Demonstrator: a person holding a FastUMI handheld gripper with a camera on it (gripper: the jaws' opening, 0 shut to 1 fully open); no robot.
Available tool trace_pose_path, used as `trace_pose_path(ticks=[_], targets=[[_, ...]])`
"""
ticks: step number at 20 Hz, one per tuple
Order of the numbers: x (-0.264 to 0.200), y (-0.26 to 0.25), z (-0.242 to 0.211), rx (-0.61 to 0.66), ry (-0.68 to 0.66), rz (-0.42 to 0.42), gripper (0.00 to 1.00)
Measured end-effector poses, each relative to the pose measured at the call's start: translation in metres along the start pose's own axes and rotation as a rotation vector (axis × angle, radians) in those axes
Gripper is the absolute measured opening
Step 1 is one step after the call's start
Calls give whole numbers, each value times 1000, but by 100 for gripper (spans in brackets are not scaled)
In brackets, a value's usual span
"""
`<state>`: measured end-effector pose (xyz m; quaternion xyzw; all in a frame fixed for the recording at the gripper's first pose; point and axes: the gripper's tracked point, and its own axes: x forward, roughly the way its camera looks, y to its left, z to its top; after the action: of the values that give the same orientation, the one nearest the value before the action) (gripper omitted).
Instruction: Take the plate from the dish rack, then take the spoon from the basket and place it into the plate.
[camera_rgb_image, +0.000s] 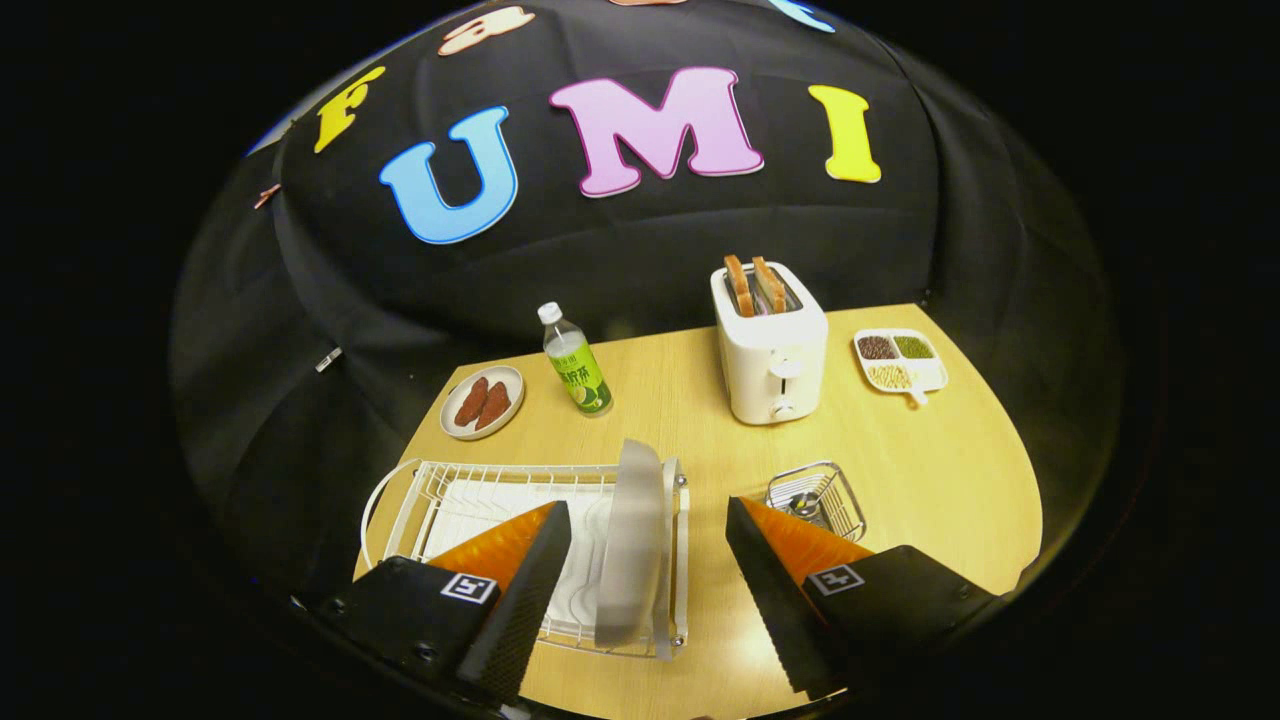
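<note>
We see plate (632, 545) standing on edge in white dish rack (420, 500), low in middle of picture. Spoon (803, 503) lies in small wire basket (818, 497), right of rack. All sit on pale wood table (930, 470). Farther back: toaster (770, 345) with bread, green bottle (577, 362), two small dishes. Black cloth wall behind. Our gripper (645, 600) spread wide, holding nothing; plate sits between its fingers, not touched.

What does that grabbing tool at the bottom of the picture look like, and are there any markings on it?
The gripper has two wedge-shaped fingers that taper towards their tips, with finely ribbed inner faces. Each finger sits on a dark, boxy block with small screws, and each block carries a square black-and-white tag. The fingers stand open, with an upright plate in a white wire dish rack between them.
</note>
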<state>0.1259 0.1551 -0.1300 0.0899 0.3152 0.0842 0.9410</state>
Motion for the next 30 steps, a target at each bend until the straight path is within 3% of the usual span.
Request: trace_pose_path(ticks=[2, 7, 8, 10, 19, 24, 30], targets=[[13, -1, -11, 20, 53, -35, 93], [34, 5, -52, 95, 210, -63, 62], [34, 5, -52, 91, 216, -70, 52], [41, 4, -51, 73, 206, -88, 43], [31, 12, -16, -69, 104, -187, 39], [25, 1, 3, 1, 69, -232, 38], [21, 2, -5, -1, 88, -172, 29]])
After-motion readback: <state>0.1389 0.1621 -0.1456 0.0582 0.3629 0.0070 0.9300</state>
